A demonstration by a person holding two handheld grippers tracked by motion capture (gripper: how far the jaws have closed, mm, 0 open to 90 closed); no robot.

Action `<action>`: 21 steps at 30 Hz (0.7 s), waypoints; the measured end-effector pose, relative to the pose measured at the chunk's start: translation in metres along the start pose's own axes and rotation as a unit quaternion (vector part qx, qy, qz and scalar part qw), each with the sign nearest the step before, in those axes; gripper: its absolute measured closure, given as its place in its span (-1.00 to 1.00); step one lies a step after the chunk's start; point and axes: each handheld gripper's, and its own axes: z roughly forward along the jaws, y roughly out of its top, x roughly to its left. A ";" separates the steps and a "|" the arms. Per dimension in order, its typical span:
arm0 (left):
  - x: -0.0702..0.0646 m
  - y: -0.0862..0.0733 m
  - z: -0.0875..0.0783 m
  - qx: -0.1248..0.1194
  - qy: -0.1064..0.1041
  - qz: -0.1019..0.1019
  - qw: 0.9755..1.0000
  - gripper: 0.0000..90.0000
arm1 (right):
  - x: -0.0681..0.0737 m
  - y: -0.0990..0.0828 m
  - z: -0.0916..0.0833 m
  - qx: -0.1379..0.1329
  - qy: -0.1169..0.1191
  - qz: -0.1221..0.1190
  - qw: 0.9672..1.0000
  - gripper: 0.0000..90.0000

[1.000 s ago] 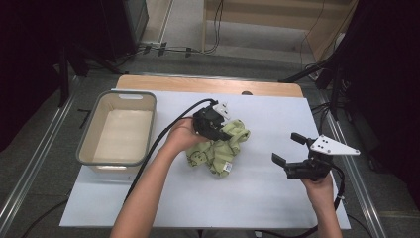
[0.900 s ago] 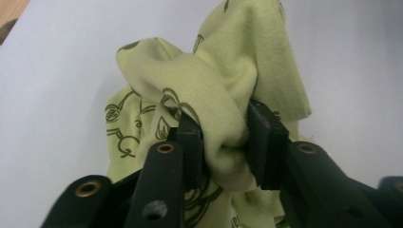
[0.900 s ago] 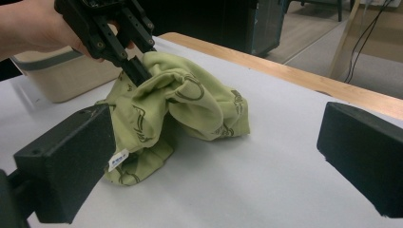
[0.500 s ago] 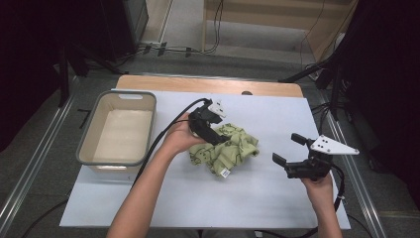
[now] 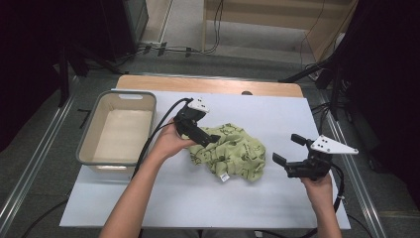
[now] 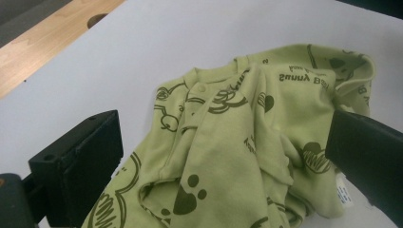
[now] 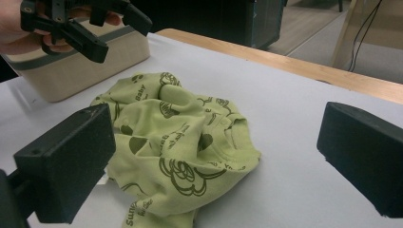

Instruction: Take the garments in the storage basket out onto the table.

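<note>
A light green baby garment (image 5: 230,151) with dark prints lies crumpled on the white table sheet (image 5: 277,114). My left gripper (image 5: 208,136) hovers over the garment's left part, pointing down and to the right. Its jaws have just been opening and now stand wide. In the left gripper view the garment (image 6: 237,142) lies loose below and between the jaws of the left gripper (image 6: 223,156), and neither pad presses it. My right gripper (image 5: 288,149) is open, a short way right of the garment and apart from it. In the right gripper view the garment (image 7: 176,137) lies ahead of the right gripper (image 7: 216,161).
A beige bin (image 5: 89,131) stands at the table's left, close behind the left hand; its wall (image 7: 85,61) is in the right gripper view too. A wooden table edge (image 5: 208,84) runs along the back. Cables trail from both grippers.
The left gripper's jaws opened and let go of the garment, and the hand drew a little to the left. The garment dropped and spread out to the right. The right gripper stayed put.
</note>
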 end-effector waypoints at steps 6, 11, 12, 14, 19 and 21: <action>-0.002 -0.004 -0.005 -0.013 0.007 -0.003 1.000 -1.00 | 0.000 0.000 0.000 0.000 0.000 0.000 1.000 -1.00; -0.003 -0.008 -0.015 -0.028 0.014 -0.006 0.999 -1.00 | 0.001 0.000 0.000 -0.002 -0.002 0.000 1.000 -1.00; -0.003 -0.008 -0.015 -0.028 0.014 -0.006 0.999 -1.00 | 0.001 0.000 0.000 -0.002 -0.002 0.000 1.000 -1.00; -0.003 -0.009 -0.019 -0.035 0.017 -0.008 0.999 -1.00 | 0.001 0.000 0.000 -0.002 -0.003 0.003 1.000 -1.00; -0.002 -0.016 -0.030 -0.049 0.025 -0.014 0.998 -1.00 | 0.001 0.001 0.000 -0.002 -0.004 0.001 1.000 -1.00; -0.002 -0.018 -0.032 -0.052 0.025 -0.017 0.998 -1.00 | 0.001 0.001 0.000 -0.003 -0.004 0.002 1.000 -1.00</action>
